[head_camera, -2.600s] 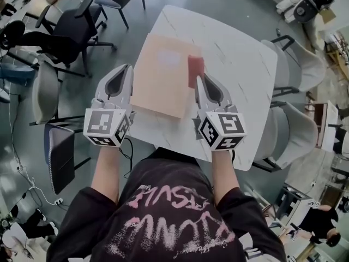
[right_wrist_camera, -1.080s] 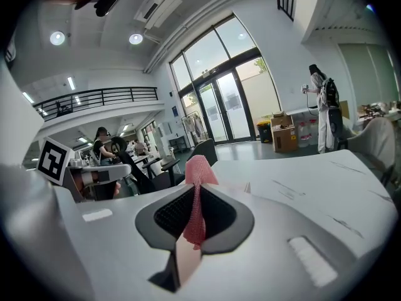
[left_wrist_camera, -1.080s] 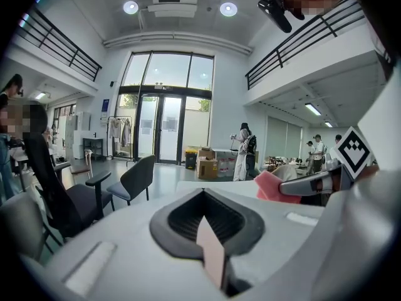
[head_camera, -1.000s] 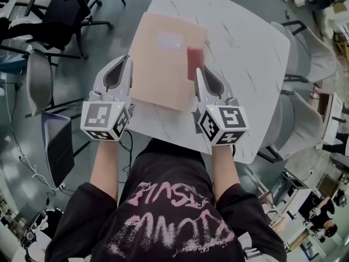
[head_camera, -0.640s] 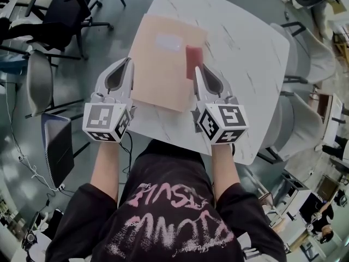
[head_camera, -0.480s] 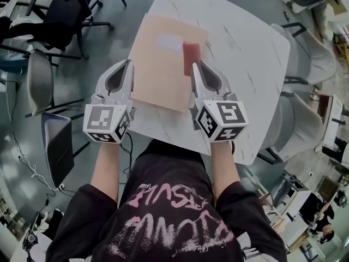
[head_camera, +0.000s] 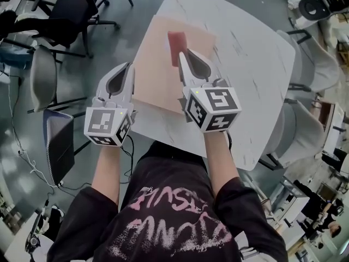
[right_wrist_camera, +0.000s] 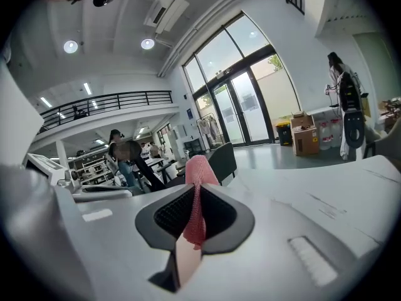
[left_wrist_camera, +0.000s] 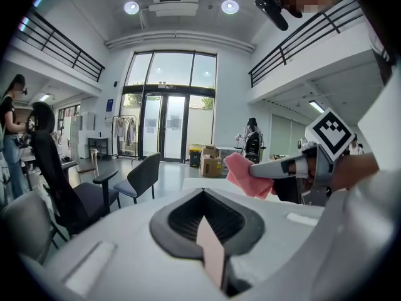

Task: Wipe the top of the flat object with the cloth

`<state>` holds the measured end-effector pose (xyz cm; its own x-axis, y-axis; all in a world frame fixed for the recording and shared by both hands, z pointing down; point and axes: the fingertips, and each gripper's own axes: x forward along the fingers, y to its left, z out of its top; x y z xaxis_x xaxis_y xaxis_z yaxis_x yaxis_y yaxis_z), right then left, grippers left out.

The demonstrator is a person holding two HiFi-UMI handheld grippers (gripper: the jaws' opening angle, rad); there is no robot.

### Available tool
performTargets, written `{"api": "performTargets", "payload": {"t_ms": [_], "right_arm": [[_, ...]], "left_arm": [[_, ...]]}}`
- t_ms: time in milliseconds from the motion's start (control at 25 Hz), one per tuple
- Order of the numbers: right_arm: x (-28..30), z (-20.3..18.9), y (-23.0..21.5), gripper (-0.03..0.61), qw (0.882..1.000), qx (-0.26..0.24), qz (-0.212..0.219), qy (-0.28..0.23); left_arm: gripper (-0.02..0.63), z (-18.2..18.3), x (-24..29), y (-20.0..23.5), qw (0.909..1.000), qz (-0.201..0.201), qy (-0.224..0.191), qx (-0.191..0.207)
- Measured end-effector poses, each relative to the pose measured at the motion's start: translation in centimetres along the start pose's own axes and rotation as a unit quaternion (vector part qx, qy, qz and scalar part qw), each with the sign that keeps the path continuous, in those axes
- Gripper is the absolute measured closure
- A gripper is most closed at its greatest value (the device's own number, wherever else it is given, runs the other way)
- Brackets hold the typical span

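A flat tan board [head_camera: 155, 75] lies on the white marble table [head_camera: 245, 64]. My right gripper [head_camera: 182, 52] hangs over the board's far middle, shut on a folded pink cloth [head_camera: 175, 40] that sticks out past its tips. In the right gripper view the cloth [right_wrist_camera: 195, 193] is pinched between the jaws. The left gripper view shows the cloth [left_wrist_camera: 241, 171] from the side. My left gripper [head_camera: 130, 65] sits by the board's left edge, at the table's rim. It is shut with nothing in it.
A black office chair [head_camera: 60, 21] and a grey chair [head_camera: 41, 75] stand left of the table. Pale chairs [head_camera: 311, 64] stand on its right side. The table's near edge runs just in front of the person's body.
My right gripper has carried the cloth from the board's right edge leftward and farther out, toward the board's middle. The left gripper has hardly moved.
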<state>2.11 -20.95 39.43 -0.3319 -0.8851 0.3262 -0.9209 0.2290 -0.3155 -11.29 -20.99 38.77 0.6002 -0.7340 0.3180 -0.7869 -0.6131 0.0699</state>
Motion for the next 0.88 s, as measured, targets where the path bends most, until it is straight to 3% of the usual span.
{"api": "performTargets", "payload": {"t_ms": [880], "right_arm": [[6.9,-3.7,2.5,0.532,0.996,0.028,0.041,0.077]], "left_arm": [[0.614,-0.7,0.4,1.0,0.9999,0.009,0.008,-0.002]]}}
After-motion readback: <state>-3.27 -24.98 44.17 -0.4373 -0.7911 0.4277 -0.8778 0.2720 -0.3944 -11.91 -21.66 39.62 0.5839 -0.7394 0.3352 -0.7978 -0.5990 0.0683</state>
